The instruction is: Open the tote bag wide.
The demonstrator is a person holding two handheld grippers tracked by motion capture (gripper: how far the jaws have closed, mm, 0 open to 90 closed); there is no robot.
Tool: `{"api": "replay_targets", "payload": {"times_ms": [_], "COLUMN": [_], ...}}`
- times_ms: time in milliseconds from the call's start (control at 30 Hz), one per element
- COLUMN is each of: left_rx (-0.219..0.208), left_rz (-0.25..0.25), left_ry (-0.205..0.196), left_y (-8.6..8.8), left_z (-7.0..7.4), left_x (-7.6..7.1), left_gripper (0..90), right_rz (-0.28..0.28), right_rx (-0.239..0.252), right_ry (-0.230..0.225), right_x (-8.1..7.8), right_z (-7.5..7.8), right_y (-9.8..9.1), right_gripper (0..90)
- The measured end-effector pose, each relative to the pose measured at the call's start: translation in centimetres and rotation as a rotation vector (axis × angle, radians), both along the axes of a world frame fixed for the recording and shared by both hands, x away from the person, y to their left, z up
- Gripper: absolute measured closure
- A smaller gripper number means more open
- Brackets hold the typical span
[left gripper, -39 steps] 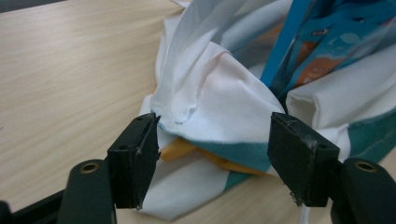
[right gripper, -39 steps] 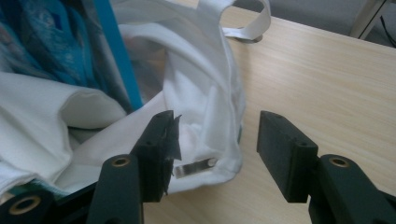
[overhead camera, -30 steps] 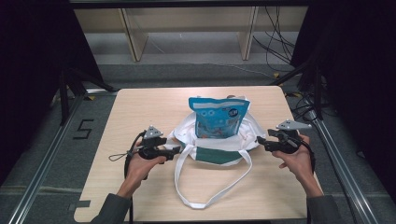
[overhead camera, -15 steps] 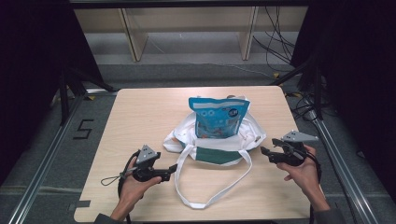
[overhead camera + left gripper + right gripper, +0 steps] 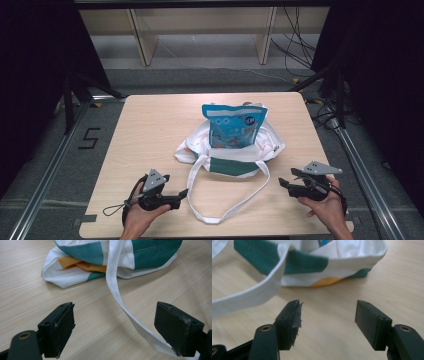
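Observation:
A white tote bag [image 5: 200,145] with green and orange panels lies at the table's middle. A blue snack pouch [image 5: 234,125] stands in its mouth. One white strap [image 5: 220,212] loops toward the near edge. My left gripper [image 5: 184,193] is near the front left, pointing at that strap. Its jaws have just been opening and stand wide apart, with the strap [image 5: 117,290] lying loose between them close to the right pad [image 5: 175,327]. My right gripper [image 5: 283,183] is at the front right; its jaws have also just been opening, with bare table between them [image 5: 329,312]. The bag [image 5: 307,265] lies ahead of it.
The light wooden table [image 5: 150,130] ends just behind both hands. Metal rails [image 5: 45,175] run along both sides on the floor. A shelf unit [image 5: 200,30] stands beyond the far edge, and cables [image 5: 300,55] trail at the back right.
Both hands have pulled back from the bag's sides toward the near edge of the table and sunk a little. The bag and pouch have stayed put.

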State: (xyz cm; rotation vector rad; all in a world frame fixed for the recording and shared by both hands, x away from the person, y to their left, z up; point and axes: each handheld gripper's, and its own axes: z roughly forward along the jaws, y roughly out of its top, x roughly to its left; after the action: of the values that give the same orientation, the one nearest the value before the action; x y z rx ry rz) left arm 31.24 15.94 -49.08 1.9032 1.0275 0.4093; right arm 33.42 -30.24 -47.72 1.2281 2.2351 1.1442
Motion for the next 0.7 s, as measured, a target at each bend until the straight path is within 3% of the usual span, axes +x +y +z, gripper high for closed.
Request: {"api": "replay_targets", "payload": {"times_ms": [133,167,233,267,333,367,433,467,600,633,667,700], "left_rx": [0.018,0.022,0.072,0.044,0.079,0.066,0.071,0.082,0.074,0.074,0.073,0.076], "left_rz": [-0.016,-0.018,-0.025,-0.011,-0.019,-0.018,-0.003,-0.021,-0.011,-0.013,-0.012,-0.009], "left_ry": [0.011,0.016,0.032,0.029,0.035,0.036,0.03,0.027,0.035,0.034,0.035,0.035], "left_y": [-0.6,-0.8,-0.8,-1.0,-0.8,-0.8,-0.6,-0.4,-0.6,-0.6,-0.6,-0.6], "left_z": [-0.5,-0.6,-0.7,-0.8,-0.6,-0.6,-0.6,-0.5,-0.6,-0.6,-0.6,-0.6], "left_x": [-0.7,-0.9,-1.2,-1.4,-1.5,-1.5,-1.4,-1.4,-1.4,-1.3,-1.3,-1.3], "left_gripper": [15.8,15.8,15.8,15.8,15.8,15.8,15.8,15.8,15.9,15.9,15.9,15.9], "right_rz": [0.006,0.028,0.013,0.019,0.041,0.035,0.029,0.051,0.025,0.045,0.025,0.039], "right_rx": [-0.017,-0.026,-0.02,-0.021,-0.028,-0.032,-0.041,-0.059,-0.051,-0.069,-0.051,-0.079], "right_ry": [0.016,0.006,0.024,0.029,0.026,0.018,0.047,0.02,0.051,0.029,0.061,0.024], "right_x": [-1.3,-1.3,-1.9,-2.1,-2.3,-2.5,-3.0,-2.8,-3.0,-2.7,-2.9,-2.7], "right_z": [-0.3,-0.4,-0.4,-0.5,-0.8,-0.9,-1.0,-1.1,-1.2,-1.2,-1.2,-1.3], "right_y": [0.1,-0.1,-0.1,-0.1,-0.3,-0.3,-0.2,-0.4,-0.4,-0.7,-0.6,-0.8], "right_gripper": [36.0,35.9,35.6,35.2,34.9,34.7,34.6,34.7,34.9,34.9,34.9,34.9]}}
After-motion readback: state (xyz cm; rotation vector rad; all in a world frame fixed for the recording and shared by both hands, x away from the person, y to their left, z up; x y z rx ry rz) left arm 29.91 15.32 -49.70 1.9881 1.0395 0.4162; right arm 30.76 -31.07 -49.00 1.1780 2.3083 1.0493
